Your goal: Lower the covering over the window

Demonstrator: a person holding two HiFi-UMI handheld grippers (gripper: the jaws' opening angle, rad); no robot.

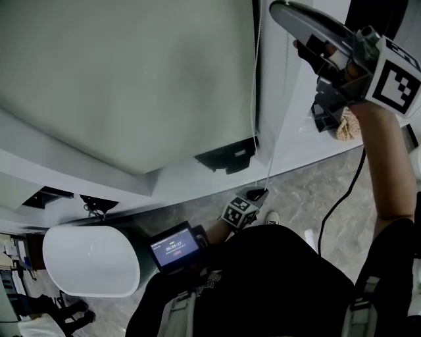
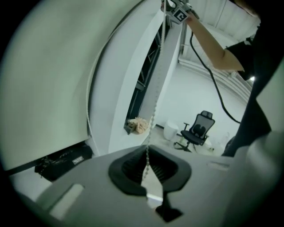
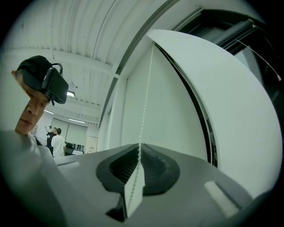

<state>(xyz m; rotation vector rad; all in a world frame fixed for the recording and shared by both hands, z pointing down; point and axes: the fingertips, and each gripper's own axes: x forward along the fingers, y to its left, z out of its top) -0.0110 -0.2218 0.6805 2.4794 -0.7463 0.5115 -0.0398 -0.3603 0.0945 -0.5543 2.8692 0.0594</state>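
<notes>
A pale roller blind [image 1: 118, 79] hangs over the window, with its bottom edge low in the head view. A white bead chain [image 1: 254, 79] runs down beside it. My left gripper [image 1: 258, 195] sits low, shut on the chain's lower end, and the beads pass between its closed black pads [image 2: 133, 170]. My right gripper [image 1: 304, 49] is raised high at the upper right, shut on the same chain [image 3: 141, 128] further up. In the left gripper view the chain [image 2: 155, 102] rises taut to the right gripper [image 2: 179, 13]. The blind [image 3: 213, 88] fills the right of the right gripper view.
A black bracket [image 1: 227, 158] sits under the blind's bottom edge. A beige cloth [image 2: 140, 125] lies on the sill. A white rounded body [image 1: 89, 260] and a small screen [image 1: 174, 247] are at my lower left. A black cable [image 1: 342, 197] hangs from my right arm. An office chair [image 2: 197, 128] stands behind.
</notes>
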